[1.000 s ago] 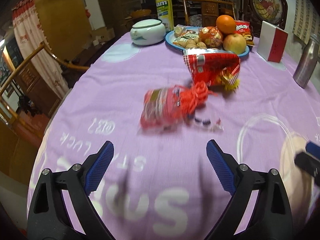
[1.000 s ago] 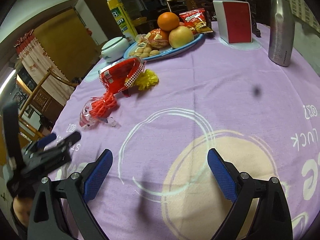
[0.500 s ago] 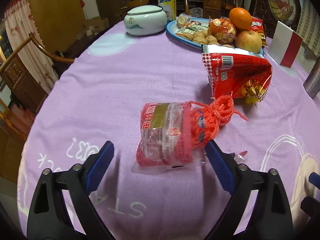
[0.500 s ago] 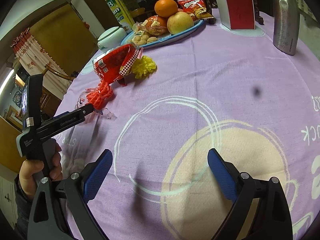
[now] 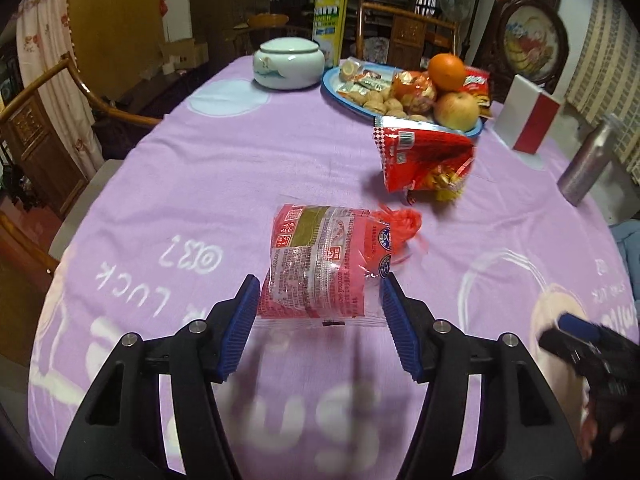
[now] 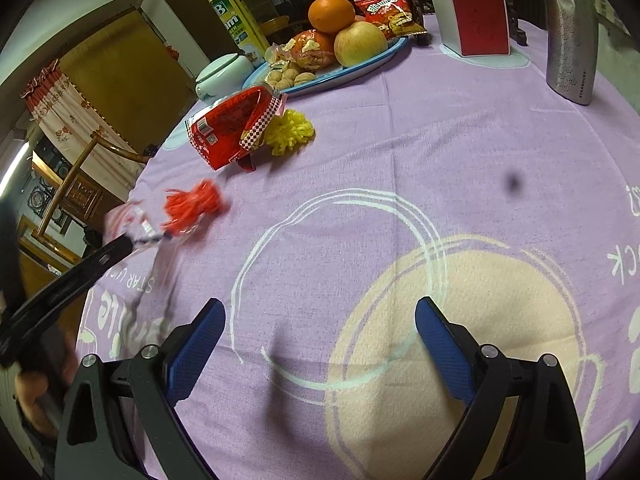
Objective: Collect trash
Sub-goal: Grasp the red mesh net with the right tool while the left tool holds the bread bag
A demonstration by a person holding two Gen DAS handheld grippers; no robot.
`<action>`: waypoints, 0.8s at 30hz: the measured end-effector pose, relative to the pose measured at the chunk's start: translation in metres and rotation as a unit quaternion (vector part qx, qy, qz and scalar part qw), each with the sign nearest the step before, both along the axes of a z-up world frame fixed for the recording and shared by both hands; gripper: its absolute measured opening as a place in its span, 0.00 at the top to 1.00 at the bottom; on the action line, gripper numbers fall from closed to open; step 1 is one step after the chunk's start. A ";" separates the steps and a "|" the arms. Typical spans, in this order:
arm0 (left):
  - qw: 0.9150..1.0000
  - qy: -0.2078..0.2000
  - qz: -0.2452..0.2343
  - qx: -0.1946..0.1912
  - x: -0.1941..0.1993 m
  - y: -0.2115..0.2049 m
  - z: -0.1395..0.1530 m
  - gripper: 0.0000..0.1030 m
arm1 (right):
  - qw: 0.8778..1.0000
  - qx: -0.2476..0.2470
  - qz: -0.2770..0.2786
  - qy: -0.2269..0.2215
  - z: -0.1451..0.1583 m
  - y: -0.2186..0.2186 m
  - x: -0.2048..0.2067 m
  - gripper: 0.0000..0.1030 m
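**Left claw closing around the wrapper's near end**

Your left claw (image 5: pixel 318 322) is straddling the near end of the clear-and-red wrapper (image 5: pixel 320 264), and its jaws are closing with the wrapper between them. The left pad is sitting just beside the wrapper's edge and the right pad is almost at the loose film, but no firm pinch is showing yet. The wrapper is lying on the table (image 5: pixel 200 184) with its long axis running away from you, slightly to the far right, so the jaws are crossing its short width; I judge that the right way to take it. The red mesh (image 5: pixel 402 224) is bunched at its far right end and looks likely to come along.

Your right claw (image 6: pixel 320 340) is hanging wide open over bare cloth with nothing between its jaws, well apart from the wrapper, so the left hand is clearly the nearer one.

Farther off and to the right, the red snack bag (image 5: pixel 420 156) is lying with a yellow tuft (image 5: pixel 448 192) at its mouth, probably the next pieces to collect. Behind it the blue plate (image 5: pixel 334 88) is carrying fruit and nuts, with a white jar (image 5: pixel 288 64) to its left, a red-and-white box (image 5: pixel 528 120) and a steel bottle (image 5: pixel 588 164) to its right. Nothing is blocking the lift; the film's slipperiness is the main risk.
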State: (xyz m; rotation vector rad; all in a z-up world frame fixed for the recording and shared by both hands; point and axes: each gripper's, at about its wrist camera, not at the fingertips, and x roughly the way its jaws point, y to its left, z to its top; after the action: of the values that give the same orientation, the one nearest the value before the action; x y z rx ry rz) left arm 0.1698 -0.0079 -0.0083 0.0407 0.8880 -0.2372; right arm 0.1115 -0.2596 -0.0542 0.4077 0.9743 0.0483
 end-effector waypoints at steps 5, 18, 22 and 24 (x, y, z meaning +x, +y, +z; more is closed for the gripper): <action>1.000 -0.001 -0.002 -0.005 -0.040 0.019 -0.001 0.41 | 1.000 -0.008 0.005 -0.007 -0.004 0.007 0.001 0.08; 0.998 0.021 0.038 -0.038 -0.085 0.090 -0.021 0.41 | 0.986 -0.089 0.142 0.004 0.003 0.093 0.060 0.09; 0.997 0.025 0.059 -0.052 -0.092 0.111 -0.022 0.41 | 0.980 -0.109 0.163 0.015 -0.009 0.109 0.097 0.09; 0.996 0.023 0.069 -0.054 -0.095 0.121 -0.020 0.41 | 0.980 -0.103 0.171 0.007 -0.010 0.114 0.105 0.09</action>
State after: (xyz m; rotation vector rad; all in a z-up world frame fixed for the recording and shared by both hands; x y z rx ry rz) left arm 0.0750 0.1126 -0.0287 -0.1266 0.9185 -0.1581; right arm 0.2167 -0.1453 -0.0645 0.0470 1.0445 0.2530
